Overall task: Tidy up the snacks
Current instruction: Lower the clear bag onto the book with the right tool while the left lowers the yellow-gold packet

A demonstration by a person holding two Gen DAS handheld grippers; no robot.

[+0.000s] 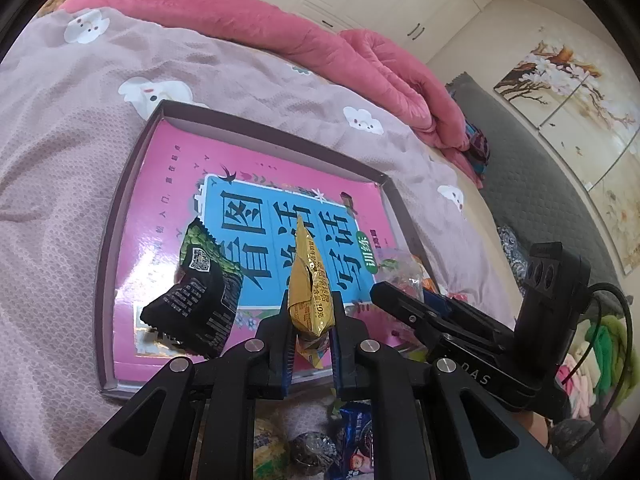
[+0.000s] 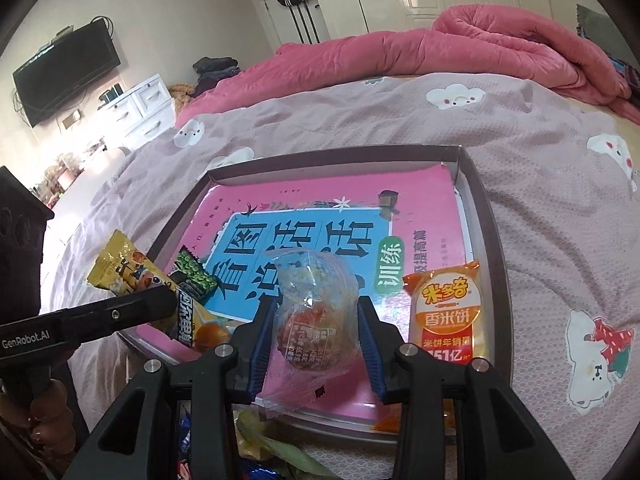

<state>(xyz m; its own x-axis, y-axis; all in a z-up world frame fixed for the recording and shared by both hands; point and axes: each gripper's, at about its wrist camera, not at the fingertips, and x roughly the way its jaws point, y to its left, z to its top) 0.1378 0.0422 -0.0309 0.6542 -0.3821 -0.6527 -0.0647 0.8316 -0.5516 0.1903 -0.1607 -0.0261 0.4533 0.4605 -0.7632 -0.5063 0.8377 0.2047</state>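
Note:
A shallow box (image 1: 120, 208) with a pink and blue book (image 1: 248, 208) in it lies on the bed. My left gripper (image 1: 312, 312) is shut on a gold snack packet (image 1: 310, 288), held upright over the box's near edge. A black and green snack packet (image 1: 200, 300) lies in the box to its left. My right gripper (image 2: 316, 320) is shut on a clear-wrapped round snack (image 2: 312, 312) above the box (image 2: 480, 216). An orange rice-cracker packet (image 2: 444, 320) lies in the box at the right. The gold packet (image 2: 120, 268) and the black packet (image 2: 192, 292) show at the left.
More snack packets (image 1: 320, 448) lie on the bed below the box's near edge. A pink quilt (image 2: 440, 48) is bunched at the bed's far side. The right gripper's body (image 1: 460, 320) sits close on the right in the left wrist view.

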